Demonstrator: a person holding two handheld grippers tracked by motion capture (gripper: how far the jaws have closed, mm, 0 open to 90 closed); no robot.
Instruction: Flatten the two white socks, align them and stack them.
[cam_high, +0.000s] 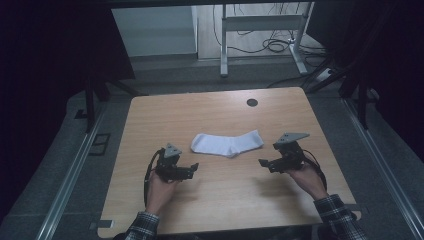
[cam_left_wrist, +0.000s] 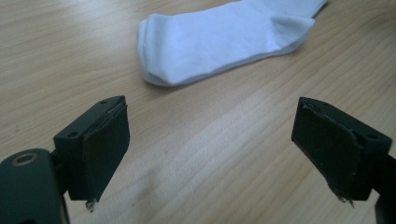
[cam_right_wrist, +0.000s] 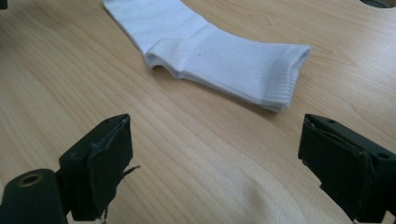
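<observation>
White sock flat on desk, both grippers held near it, nothing gripped.

The white sock is seen lying flat near the middle of the wooden desk, toe end toward the left edge, ribbed cuff toward the right edge. The left gripper is held toward the near edge, close to the toe end, jaws wide apart and empty. The right gripper is held just off the cuff, jaws likewise wide apart and empty. A dark round hole is noted by the far edge.

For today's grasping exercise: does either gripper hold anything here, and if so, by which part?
Nothing is held. Both the left gripper and the right gripper have their jaws open over bare table, short of the white sock.
</observation>
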